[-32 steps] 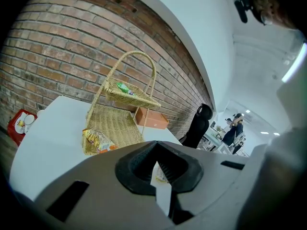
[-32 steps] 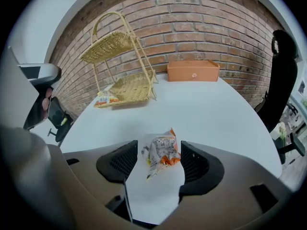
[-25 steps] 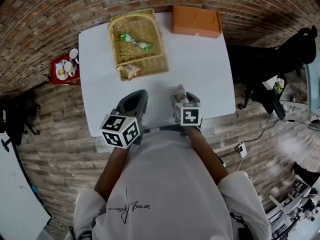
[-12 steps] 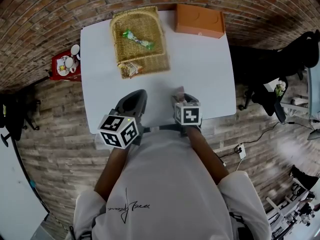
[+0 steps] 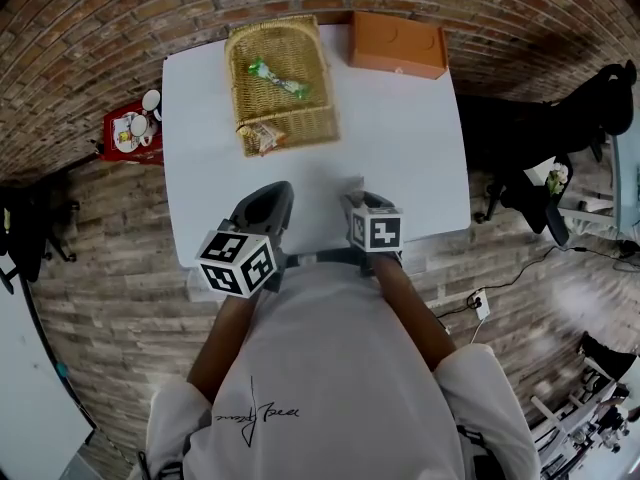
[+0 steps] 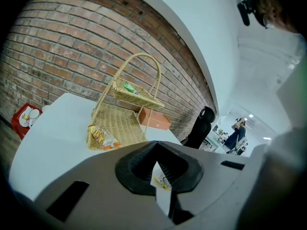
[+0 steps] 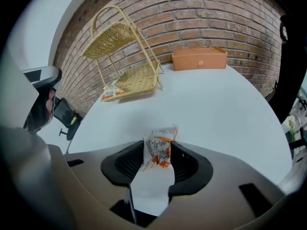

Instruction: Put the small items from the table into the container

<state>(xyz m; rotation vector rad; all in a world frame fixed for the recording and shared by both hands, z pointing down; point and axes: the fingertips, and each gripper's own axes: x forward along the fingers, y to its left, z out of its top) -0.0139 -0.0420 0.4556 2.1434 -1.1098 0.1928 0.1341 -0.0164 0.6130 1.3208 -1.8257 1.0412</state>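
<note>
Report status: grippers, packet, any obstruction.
Left gripper shut, empty. Right gripper: jaws closing round the snack packet on the table. Wicker basket ahead, nothing in between.

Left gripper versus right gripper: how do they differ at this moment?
The left gripper has its jaws together with nothing between them; the right gripper has its jaws apart and closing, with a snack packet between them. The left gripper lies flatter, aimed toward the wicker basket; the right gripper tips more steeply down at the white table. Both sit at the table's near edge.
</note>
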